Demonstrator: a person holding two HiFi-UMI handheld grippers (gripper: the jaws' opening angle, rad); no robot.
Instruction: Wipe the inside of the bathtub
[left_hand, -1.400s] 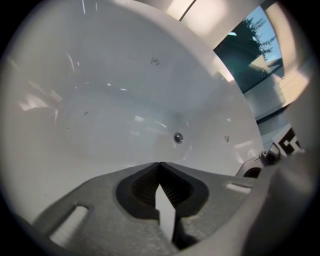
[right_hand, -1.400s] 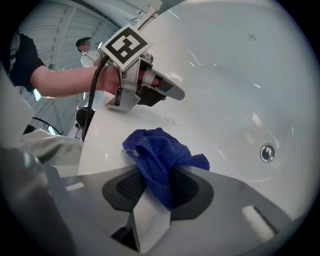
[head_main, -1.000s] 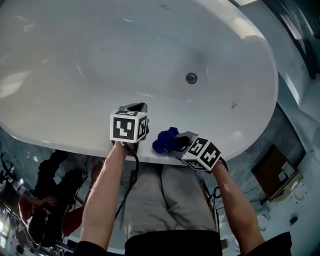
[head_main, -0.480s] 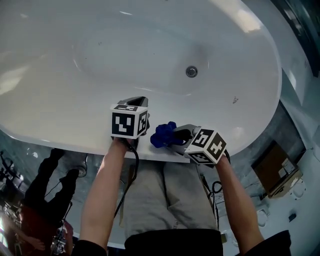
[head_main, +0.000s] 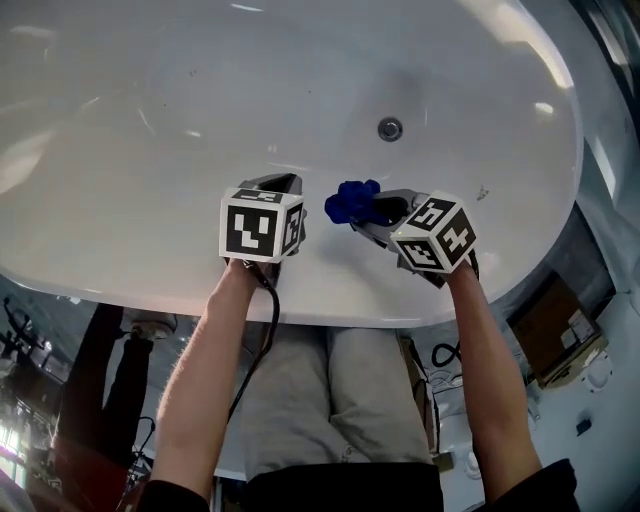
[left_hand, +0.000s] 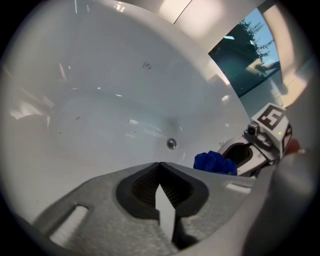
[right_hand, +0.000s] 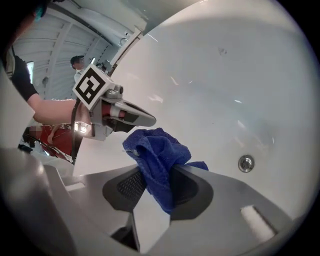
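We pinch the blue cloth in the right gripper, bunched ahead for wiping the bathtub, with the left gripper alongside, closed on nothing.

We see a brown cardboard box lying on the floor at the right of the head view, with small white objects near it that we cannot identify. Grey shorts fill the lower middle. At the lower left a bystander in dark clothing stands on the grey marbled floor. In the left gripper view a window shows trees. In the right gripper view another person stands beneath white ribbed panels.
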